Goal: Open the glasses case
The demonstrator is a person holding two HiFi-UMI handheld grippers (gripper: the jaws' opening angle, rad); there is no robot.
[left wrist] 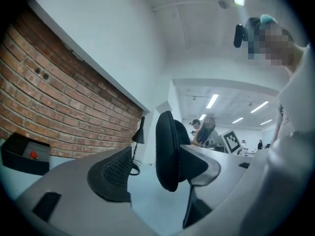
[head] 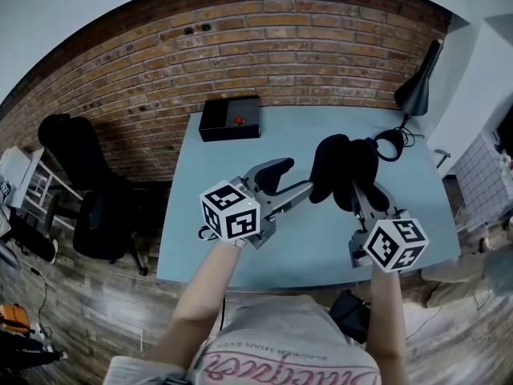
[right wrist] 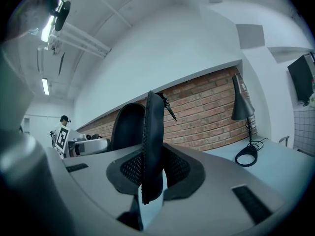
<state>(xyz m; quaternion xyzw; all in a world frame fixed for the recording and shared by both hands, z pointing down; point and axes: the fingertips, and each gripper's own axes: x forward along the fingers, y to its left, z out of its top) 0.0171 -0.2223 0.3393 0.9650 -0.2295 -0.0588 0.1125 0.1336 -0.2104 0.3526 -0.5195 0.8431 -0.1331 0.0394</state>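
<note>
The inside of the glasses case (head: pixel 341 167) cannot be made out in any view. Both shells show only their black outer faces or thin edges, so any contents are undetermined. The head view shows the case as two dark lobes spread apart, held off the tabletop (head: pixel 304 251) between the two tools; how wide it gapes is not clear.

The right hand-held gripper (right wrist: pixel 152 183) is clenched on one shell of the case. That shell stands edge-on between its pads, zip teeth along the rim, and its lower end is hidden between the jaws. The other shell rises just behind it, to the left.

The left hand-held gripper (left wrist: pixel 150 176) stands released. The other shell stands upright between its jaws, against the right one and clear of the left pad.

Well beyond the left hand-held gripper, a black box (head: pixel 230 119) sits at the far edge of the tabletop with a small red item (head: pixel 238 120) in it, too small to identify. Beyond the right one are a lamp (head: pixel 417 91) and a looped cable (head: pixel 390 144).
</note>
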